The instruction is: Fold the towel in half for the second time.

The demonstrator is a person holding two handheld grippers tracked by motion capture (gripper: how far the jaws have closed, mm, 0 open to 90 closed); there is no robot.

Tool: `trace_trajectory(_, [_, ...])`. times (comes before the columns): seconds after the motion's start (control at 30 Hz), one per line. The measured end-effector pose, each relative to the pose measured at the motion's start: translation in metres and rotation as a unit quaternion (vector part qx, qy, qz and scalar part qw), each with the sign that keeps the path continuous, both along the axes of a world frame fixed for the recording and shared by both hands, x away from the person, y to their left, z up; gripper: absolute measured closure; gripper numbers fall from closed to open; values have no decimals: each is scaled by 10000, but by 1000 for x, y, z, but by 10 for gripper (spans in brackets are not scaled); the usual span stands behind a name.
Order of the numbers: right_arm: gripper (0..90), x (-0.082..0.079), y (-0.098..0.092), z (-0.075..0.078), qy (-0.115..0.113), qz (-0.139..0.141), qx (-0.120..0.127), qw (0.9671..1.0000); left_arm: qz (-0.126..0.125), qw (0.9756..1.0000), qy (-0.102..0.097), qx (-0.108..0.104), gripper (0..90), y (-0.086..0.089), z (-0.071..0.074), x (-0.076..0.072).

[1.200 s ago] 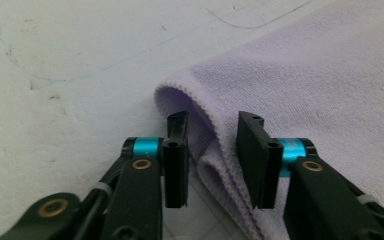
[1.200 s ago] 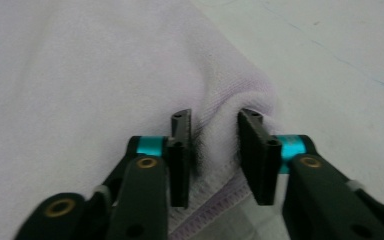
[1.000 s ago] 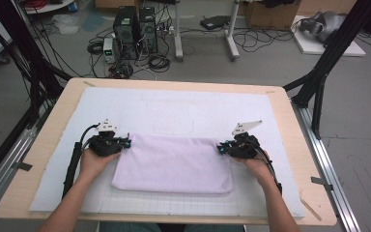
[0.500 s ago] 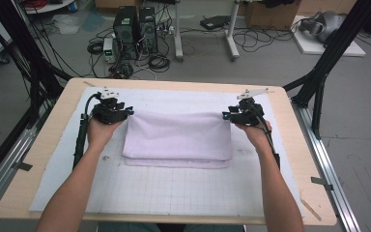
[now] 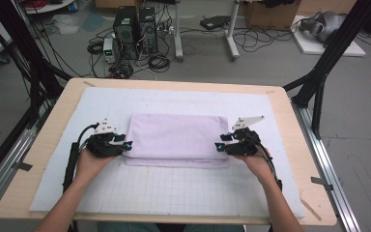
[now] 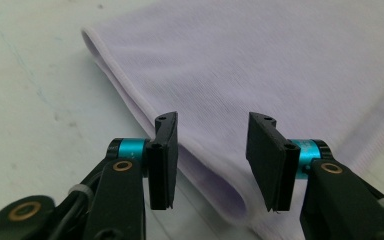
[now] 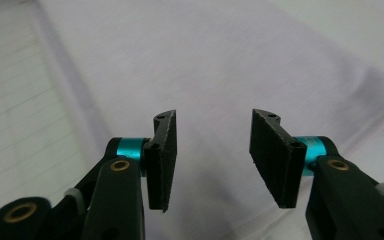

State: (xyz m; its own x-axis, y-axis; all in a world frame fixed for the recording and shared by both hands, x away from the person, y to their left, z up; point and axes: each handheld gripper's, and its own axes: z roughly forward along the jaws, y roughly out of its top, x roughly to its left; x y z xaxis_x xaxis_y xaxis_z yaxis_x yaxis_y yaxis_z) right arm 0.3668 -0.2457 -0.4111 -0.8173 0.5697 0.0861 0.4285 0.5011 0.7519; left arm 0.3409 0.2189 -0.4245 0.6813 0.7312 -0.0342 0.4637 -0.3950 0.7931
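Now resting at the folded lilac towel's [image 5: 178,139] ends, left gripper [image 5: 125,145] and right gripper [image 5: 219,146] both gaping empty, having just released the fold.

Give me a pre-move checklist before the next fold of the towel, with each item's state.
1. Left tool open: ok.
2. Right tool open: ok.
3. Nothing pinched in either tool: ok, gaps are free.
4. Towel folded flat on the mat: ok, lower layer peeks out along the near edge.
5. Tools at the towel's two near corners: ok.
6. Towel edges lined up at the far side: cannot tell.
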Motion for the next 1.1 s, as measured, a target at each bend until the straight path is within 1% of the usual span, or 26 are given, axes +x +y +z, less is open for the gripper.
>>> trace_trajectory(0.03, [534,-4,1,-2,165,58,-79,9998,-90,10000,12,11,582,0,-1,-3])
trace_trajectory(0.1, [567,-12,2,-7,49,179,-85,9998,-235,9996,20,130,587,-1,-5,-12])
trace_trajectory(0.13, [566,-17,2,-10,100,196,-62,9997,-281,9995,29,130,592,-1,-7,-15])
trace_trajectory(0.17, [566,-19,2,-13,131,235,-89,9996,-367,9991,50,191,596,0,-9,-17])
trace_trajectory(0.2, [571,-22,3,-16,90,306,-161,9994,-420,9987,128,253,603,0,-10,-18])
trace_trajectory(0.23, [570,-25,3,-20,86,330,-213,9992,-457,9985,145,253,599,0,-11,-19])
trace_trajectory(0.3, [572,-24,1,-25,195,337,-209,9990,-527,9982,135,270,590,-1,-11,-19])
trace_trajectory(0.33, [594,-24,0,-25,187,324,-177,9991,-494,9983,126,294,600,-1,-12,-19])
trace_trajectory(0.37, [639,-23,0,-25,162,319,-177,9992,-477,9983,150,315,634,-1,-13,-18])
trace_trajectory(0.4, [696,-23,-1,-25,127,330,-184,9992,-463,9981,142,371,668,-1,-13,-17])
trace_trajectory(0.43, [778,-23,-1,-25,129,358,-187,9991,-430,9982,112,400,720,0,-13,-17])
trace_trajectory(0.47, [831,-24,-1,-25,96,382,-240,9989,-412,9985,119,332,772,1,-12,-17])
trace_trajectory(0.5, [856,-24,-1,-24,49,394,-239,9989,-400,9988,112,265,818,3,-11,-17])
trace_trajectory(0.57, [870,-25,-4,-20,-3,418,-178,9990,-335,9993,29,185,853,6,-7,-19])
trace_trajectory(0.63, [870,-28,-7,-14,-126,409,-118,9990,-311,9995,-15,51,857,10,-3,-22])
trace_trajectory(0.67, [871,-30,-9,-11,-135,409,-55,9991,-304,9995,-44,13,858,12,-1,-24])
trace_trajectory(0.73, [871,-36,-11,-6,-213,463,-35,9987,-354,9994,-58,10,858,12,1,-29])
trace_trajectory(0.8, [871,-40,-11,-4,-185,530,-69,9984,-416,9991,-72,34,858,12,1,-34])
trace_trajectory(0.87, [855,-44,-13,-7,-59,609,-93,9981,-464,9989,39,46,845,13,-3,-39])
trace_trajectory(0.9, [812,-44,-13,-10,119,664,-78,9977,-414,9991,61,105,807,14,-4,-39])
trace_trajectory(0.93, [721,-43,-13,-13,237,655,-89,9975,-281,9995,59,86,692,16,-4,-39])
trace_trajectory(0.97, [676,-43,-13,-14,260,594,-21,9979,-169,9998,68,-27,603,18,-3,-37])
trace_trajectory(1.0, [668,-43,-13,-13,243,540,108,9982,-97,9998,43,-157,590,19,-1,-36])
trace_trajectory(1.03, [662,-42,-12,-11,133,468,223,9986,-88,9998,8,-178,586,19,0,-35])
trace_trajectory(1.07, [662,-41,-12,-11,82,449,270,9986,-77,9997,-30,-225,590,17,1,-34])
trace_trajectory(1.1, [662,-40,-10,-11,52,406,310,9987,-77,9998,-69,-193,613,14,1,-34])
